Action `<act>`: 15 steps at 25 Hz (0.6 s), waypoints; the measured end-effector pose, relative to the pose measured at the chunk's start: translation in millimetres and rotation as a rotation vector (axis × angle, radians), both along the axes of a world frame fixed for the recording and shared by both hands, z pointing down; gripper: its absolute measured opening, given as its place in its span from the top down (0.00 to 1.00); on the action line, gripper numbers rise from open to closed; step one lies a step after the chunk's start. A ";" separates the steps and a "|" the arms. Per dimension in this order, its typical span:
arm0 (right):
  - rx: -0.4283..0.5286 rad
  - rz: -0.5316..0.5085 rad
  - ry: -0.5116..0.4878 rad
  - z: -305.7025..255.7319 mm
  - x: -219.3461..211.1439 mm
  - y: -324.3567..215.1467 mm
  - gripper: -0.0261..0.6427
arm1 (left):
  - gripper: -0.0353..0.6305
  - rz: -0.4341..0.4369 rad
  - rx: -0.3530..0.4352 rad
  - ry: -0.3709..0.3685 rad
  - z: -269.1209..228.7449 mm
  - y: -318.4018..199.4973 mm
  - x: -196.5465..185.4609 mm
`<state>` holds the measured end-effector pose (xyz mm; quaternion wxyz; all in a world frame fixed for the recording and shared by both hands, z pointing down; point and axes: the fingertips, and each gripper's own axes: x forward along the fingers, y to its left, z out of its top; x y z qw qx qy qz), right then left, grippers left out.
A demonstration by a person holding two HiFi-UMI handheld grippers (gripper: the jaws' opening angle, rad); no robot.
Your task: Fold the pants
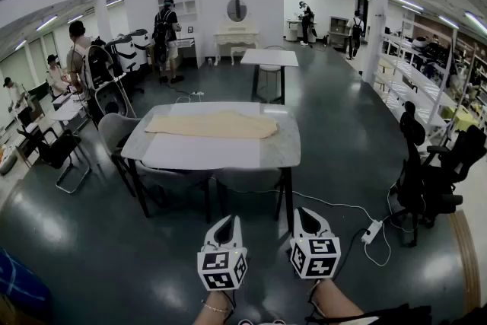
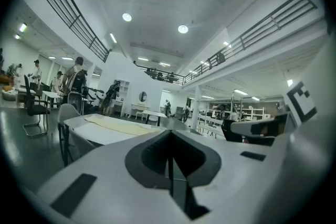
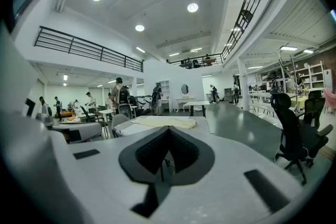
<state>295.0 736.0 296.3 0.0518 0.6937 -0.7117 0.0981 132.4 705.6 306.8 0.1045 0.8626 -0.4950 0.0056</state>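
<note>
One pants (image 1: 211, 125) on one table (image 1: 283, 151).

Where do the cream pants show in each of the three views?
Head view: the pants lie upper centre, on the table.
Left gripper view: the pants are left of centre.
Right gripper view: the pants are just below centre.
Shared landmark: the oval mirror behind the table.
</note>
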 end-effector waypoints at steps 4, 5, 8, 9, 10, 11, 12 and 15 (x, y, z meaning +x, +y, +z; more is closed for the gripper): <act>0.003 0.005 -0.003 2.5 -3.9 -0.6 0.97 | 0.95 -0.004 -0.006 0.004 4.9 -0.8 -6.0; 0.006 0.006 -0.004 2.4 -4.0 -1.5 0.97 | 0.95 -0.005 -0.005 0.005 5.2 -1.5 -6.4; 0.015 0.007 -0.016 1.5 -6.7 -6.2 0.97 | 0.95 -0.004 -0.003 0.007 5.0 -4.4 -9.4; 0.018 0.008 -0.023 1.1 -9.0 -8.3 0.97 | 0.95 -0.003 -0.003 0.006 5.2 -5.4 -11.9; 0.023 0.012 -0.026 0.5 -11.7 -10.4 0.97 | 0.95 -0.002 -0.004 0.004 5.7 -6.6 -15.2; 0.027 0.015 -0.025 -0.4 -15.0 -12.6 0.97 | 0.95 -0.001 -0.004 0.001 6.0 -8.0 -19.5; 0.030 0.019 -0.021 -1.5 -18.5 -14.8 0.97 | 0.95 -0.002 -0.005 -0.001 6.2 -9.7 -24.7; 0.033 0.030 -0.018 -3.0 -28.1 -21.2 0.97 | 0.95 -0.010 -0.002 -0.003 5.6 -16.0 -41.7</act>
